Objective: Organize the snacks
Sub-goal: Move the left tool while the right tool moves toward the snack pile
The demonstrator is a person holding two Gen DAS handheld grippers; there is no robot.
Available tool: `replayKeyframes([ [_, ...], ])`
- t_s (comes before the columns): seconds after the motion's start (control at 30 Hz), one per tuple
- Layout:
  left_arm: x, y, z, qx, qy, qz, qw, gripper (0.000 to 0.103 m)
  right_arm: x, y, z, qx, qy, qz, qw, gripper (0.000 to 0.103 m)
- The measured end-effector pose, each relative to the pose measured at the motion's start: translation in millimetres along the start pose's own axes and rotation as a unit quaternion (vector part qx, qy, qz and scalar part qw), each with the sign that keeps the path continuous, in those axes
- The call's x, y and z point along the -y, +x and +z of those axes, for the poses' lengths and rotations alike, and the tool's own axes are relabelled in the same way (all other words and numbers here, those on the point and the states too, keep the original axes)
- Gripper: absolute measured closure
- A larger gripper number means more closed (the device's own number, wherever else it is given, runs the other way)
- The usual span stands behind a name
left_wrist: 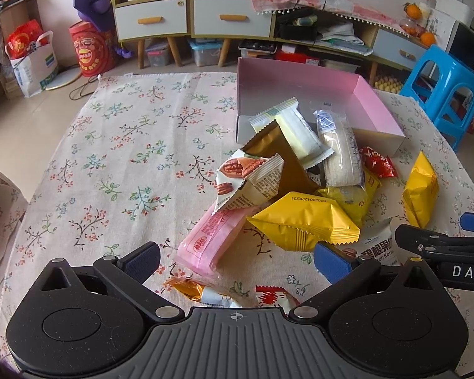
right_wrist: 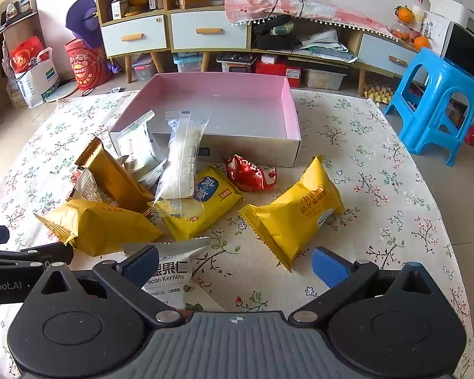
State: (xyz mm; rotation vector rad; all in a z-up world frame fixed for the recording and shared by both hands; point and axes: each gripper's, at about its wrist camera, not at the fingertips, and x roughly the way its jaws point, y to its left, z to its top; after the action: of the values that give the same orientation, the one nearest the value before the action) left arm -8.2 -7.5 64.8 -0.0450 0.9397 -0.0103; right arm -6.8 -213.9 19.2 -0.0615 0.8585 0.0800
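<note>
Both views are bright and evenly lit by soft daylight; its source lies outside the pictures. Shadows are faint: a soft one lies under the yellow packets (right_wrist: 292,210) and along the near wall of the pink box (right_wrist: 224,153), none hard-edged. The foil wrappers carry small highlights, strongest on the red packet (right_wrist: 249,173). The white wall at the top right is close to washed out. Fisheye distortion is strong: the table (left_wrist: 110,145) edges bow outward, the cabinet (left_wrist: 186,15) curves, and the corners go black. Focus is sharp across the middle; print on the wrappers reads clearly. No motion blur shows.
</note>
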Motion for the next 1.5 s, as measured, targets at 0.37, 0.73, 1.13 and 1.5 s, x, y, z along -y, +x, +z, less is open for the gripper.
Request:
replayKeyframes([
  [0.37,0,0,0,0.000,0.000,0.000,1.0000,0.000,0,0,0,0.001,-0.002,-0.002,1.000,0.008],
  [0.73,0,0,0,0.000,0.000,-0.001,1.0000,0.000,0,-2,1,0.003,-0.003,-0.005,1.000,0.008],
  [1.13,2,-10,4,0.013,0.010,-0.020,0.9997,0.000,8,-8,11,-0.022,0.026,0.001,0.999,0.008],
  [1.5,-22,2,22,0.029,0.007,-0.097,0.9948,0.000,19,-9,33,0.045,0.047,0.054,0.996,0.008],
])
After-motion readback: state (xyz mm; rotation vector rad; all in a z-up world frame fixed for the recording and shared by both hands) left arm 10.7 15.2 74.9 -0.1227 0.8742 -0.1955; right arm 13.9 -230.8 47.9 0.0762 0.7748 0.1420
